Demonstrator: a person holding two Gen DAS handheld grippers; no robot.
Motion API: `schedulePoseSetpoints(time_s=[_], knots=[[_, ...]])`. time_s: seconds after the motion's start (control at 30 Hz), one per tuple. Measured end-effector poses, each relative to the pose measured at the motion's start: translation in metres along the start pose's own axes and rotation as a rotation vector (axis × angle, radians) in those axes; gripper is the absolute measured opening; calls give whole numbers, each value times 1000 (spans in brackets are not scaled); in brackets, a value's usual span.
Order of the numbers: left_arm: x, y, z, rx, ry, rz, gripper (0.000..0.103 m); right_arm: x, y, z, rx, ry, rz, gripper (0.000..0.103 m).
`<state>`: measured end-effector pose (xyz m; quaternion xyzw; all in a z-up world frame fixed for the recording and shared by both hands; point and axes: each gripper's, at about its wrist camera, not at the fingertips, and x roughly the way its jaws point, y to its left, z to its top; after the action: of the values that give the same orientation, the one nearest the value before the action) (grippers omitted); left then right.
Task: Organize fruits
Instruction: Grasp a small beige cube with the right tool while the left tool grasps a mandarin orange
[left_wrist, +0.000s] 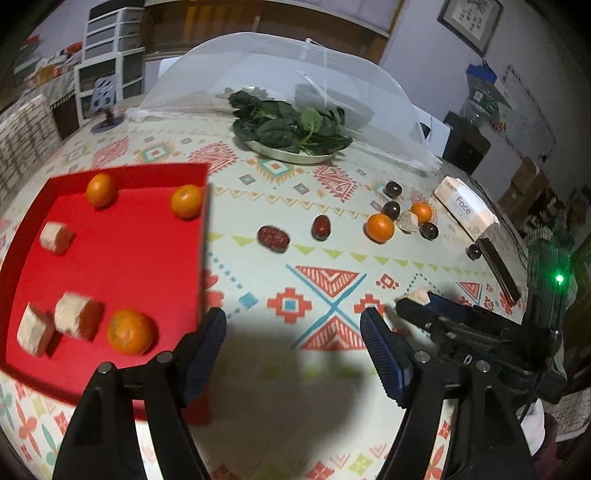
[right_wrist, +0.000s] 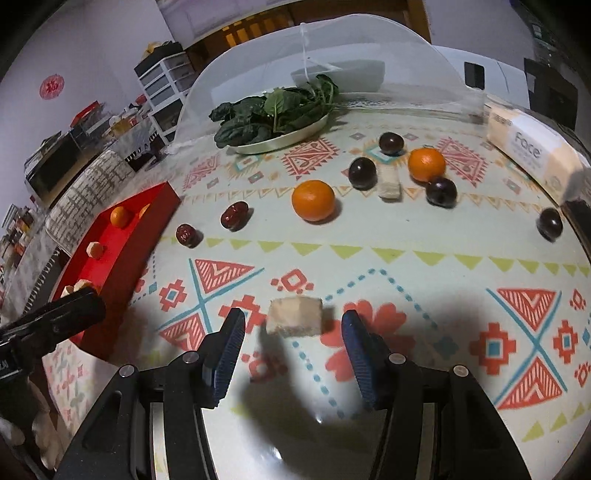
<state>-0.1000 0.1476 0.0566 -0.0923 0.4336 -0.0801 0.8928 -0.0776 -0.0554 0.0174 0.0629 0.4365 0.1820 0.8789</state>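
The patterned vinyl tablecloth (right_wrist: 406, 251) carries loose fruit at its far side. At the left, the red rectangular plastic tray (left_wrist: 122, 258) already holds oranges and pale chunks. The step in hand looks like a pickup. The right gripper (right_wrist: 293, 332), jaws apart, brackets a pale cut fruit chunk (right_wrist: 294, 316) without touching it; next it should close. The left gripper (left_wrist: 293, 332) stands open and empty beside the tray. Blur leaves the chunk's kind unclear.

A red tray (left_wrist: 122, 258) at the left holds three oranges (left_wrist: 100, 189) and three pale cut chunks (left_wrist: 56, 237). Right of it lie two red dates (left_wrist: 272, 237), two more oranges (right_wrist: 313, 200), dark plums (right_wrist: 362, 172) and pale chunks (right_wrist: 294, 316).
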Motion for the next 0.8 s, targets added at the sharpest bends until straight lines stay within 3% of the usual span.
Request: schedulePoseSetpoints(time_s=[0.03, 0.13, 0.57, 0.73, 0.77, 0.8], knots=[[2, -2, 4, 8, 1, 2, 75, 1, 1, 2, -8, 0, -6, 58], [12, -13, 18, 34, 4, -7, 75, 4, 4, 2, -33, 2, -26, 33], [98, -103, 60, 281, 66, -50, 77, -22, -33, 0, 22, -40, -14, 33], [128, -115, 72, 305, 71, -32, 76, -28, -50, -3, 59, -37, -2, 33], [134, -116, 73, 308, 78, -26, 72, -29, -52, -3, 63, -37, 1, 33], [138, -117, 73, 312, 84, -23, 61, -30, -53, -4, 66, -39, 4, 33]])
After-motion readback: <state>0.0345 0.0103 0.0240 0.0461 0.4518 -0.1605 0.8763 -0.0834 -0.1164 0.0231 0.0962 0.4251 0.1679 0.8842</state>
